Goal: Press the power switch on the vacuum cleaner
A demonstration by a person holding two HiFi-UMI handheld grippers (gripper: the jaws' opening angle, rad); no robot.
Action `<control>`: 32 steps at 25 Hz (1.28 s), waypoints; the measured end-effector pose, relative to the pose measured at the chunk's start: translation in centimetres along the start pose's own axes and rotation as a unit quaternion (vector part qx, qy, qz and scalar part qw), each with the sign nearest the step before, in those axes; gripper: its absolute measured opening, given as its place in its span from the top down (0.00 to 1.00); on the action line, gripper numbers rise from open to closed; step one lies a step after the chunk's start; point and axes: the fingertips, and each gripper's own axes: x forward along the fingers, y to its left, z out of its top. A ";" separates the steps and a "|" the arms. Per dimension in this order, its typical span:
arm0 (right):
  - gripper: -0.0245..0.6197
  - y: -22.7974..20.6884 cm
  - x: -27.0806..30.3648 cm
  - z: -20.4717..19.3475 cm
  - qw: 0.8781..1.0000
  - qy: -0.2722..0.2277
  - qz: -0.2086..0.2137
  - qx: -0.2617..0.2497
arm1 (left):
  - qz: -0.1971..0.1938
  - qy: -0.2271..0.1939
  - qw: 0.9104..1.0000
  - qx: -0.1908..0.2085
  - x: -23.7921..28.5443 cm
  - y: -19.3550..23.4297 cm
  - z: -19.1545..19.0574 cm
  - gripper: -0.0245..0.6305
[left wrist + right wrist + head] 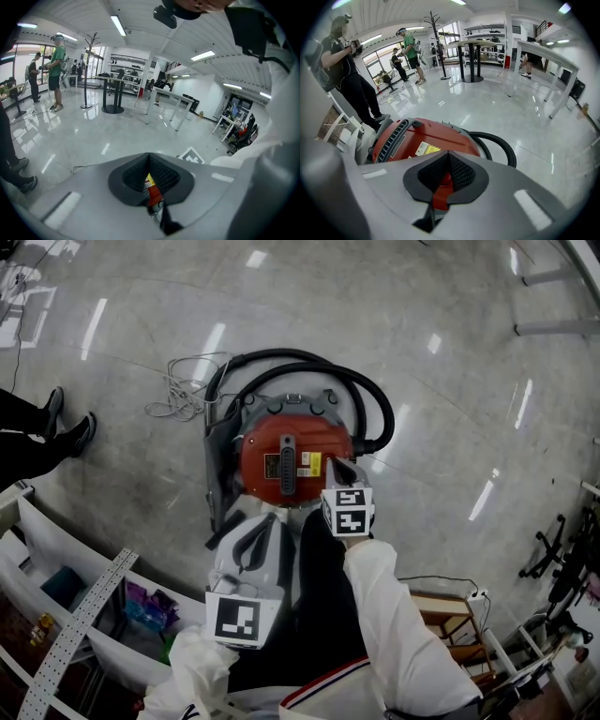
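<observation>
The vacuum cleaner (pixel 281 442) stands on the floor right below me, a drum with a red lid, a yellow label (pixel 310 464) and a black hose (pixel 367 390) looped behind it. My right gripper (pixel 340 466) is shut, its tips resting at the right edge of the red lid beside the label; whatever lies under the tips is hidden. In the right gripper view the red lid (pixel 426 136) fills the space just past the shut right gripper (pixel 449 153). The left gripper (pixel 255 523) is shut and empty, held low at the drum's near side. Through the left gripper (pixel 150 155) only a sliver of red shows.
A loose white cord (pixel 183 390) lies on the floor at the drum's far left. A bystander's shoes (pixel 67 424) stand at the left, and white shelving (pixel 75 615) at the lower left. A wooden stool (pixel 448 615) sits lower right. Tables (pixel 471 49) and people (pixel 347 70) stand farther off.
</observation>
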 end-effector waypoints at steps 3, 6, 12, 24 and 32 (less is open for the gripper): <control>0.96 0.1 -0.8 0.5 1.000 -0.007 -0.002 -0.002 | -0.001 -0.002 1.000 0.004 -0.3 0.1 0.2 0.96; 0.96 0.3 -1.9 1.4 1.000 -0.019 -0.005 -0.004 | 0.000 -0.010 1.000 0.011 -0.7 0.1 0.9 0.96; 0.96 1.0 -5.4 3.2 0.999 -0.045 -0.011 -0.006 | -0.005 -0.017 1.000 0.024 -2.4 -0.3 1.7 0.96; 0.96 1.9 -13.1 7.5 0.995 -0.092 -0.026 -0.002 | -0.006 -0.038 0.998 0.050 -5.9 -0.4 4.8 0.96; 0.96 2.2 -17.8 9.8 0.993 -0.115 -0.032 -0.005 | -0.009 -0.067 0.996 0.061 -7.1 -1.0 7.1 0.96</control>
